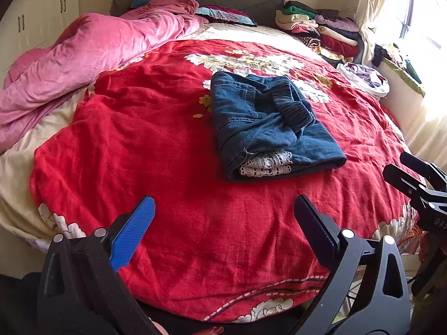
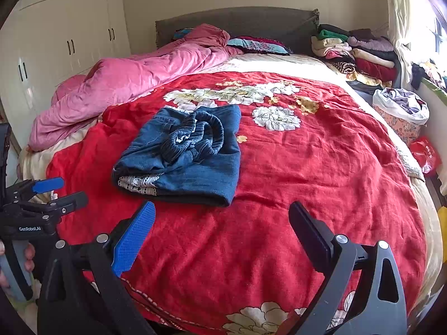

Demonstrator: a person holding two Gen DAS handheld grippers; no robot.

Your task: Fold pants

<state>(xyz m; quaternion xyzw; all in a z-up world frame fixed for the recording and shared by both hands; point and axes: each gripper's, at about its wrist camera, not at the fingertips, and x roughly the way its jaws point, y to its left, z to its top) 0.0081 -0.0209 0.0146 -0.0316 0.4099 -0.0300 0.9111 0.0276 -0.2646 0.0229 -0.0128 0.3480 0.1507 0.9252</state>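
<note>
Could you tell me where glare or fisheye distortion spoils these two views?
Left wrist view: the window at upper right is blown out white, and the red bedspread bulges in a curve. Right wrist view: glare only at the far right edge, dark vignette in the corners, folded jeans sharp and evenly lit.
</note>
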